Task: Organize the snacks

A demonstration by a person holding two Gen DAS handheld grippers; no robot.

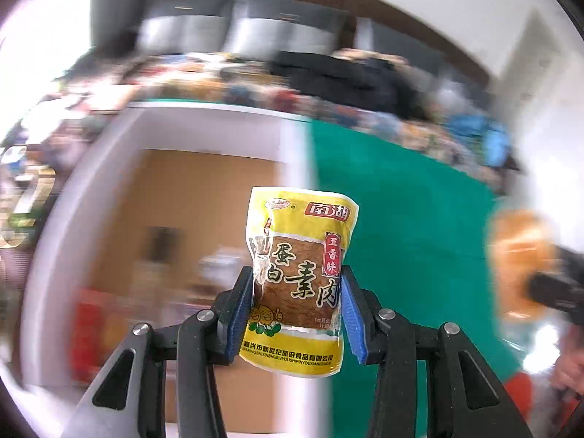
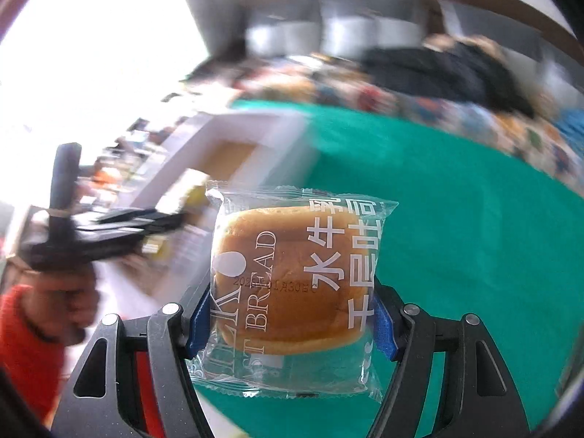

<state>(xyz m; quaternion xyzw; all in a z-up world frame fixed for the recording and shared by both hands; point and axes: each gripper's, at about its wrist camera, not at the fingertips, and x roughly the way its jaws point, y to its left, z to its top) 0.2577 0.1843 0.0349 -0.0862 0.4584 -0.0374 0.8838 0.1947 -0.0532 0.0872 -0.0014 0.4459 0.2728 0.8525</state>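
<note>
2 grippers tilted downward above green cloth (image 2: 456, 255): left gripper (image 1: 297, 314) clamping yellow snack packet (image 1: 299, 255), right gripper (image 2: 292, 325) clamping wrapped bread (image 2: 292, 277).

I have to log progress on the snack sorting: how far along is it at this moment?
Done: some blurred items already lie in the white-rimmed box. In hand: the left gripper grips a yellow snack packet; the right gripper grips a wrapped bread bun, both above the green table. Left: setting both down.
</note>
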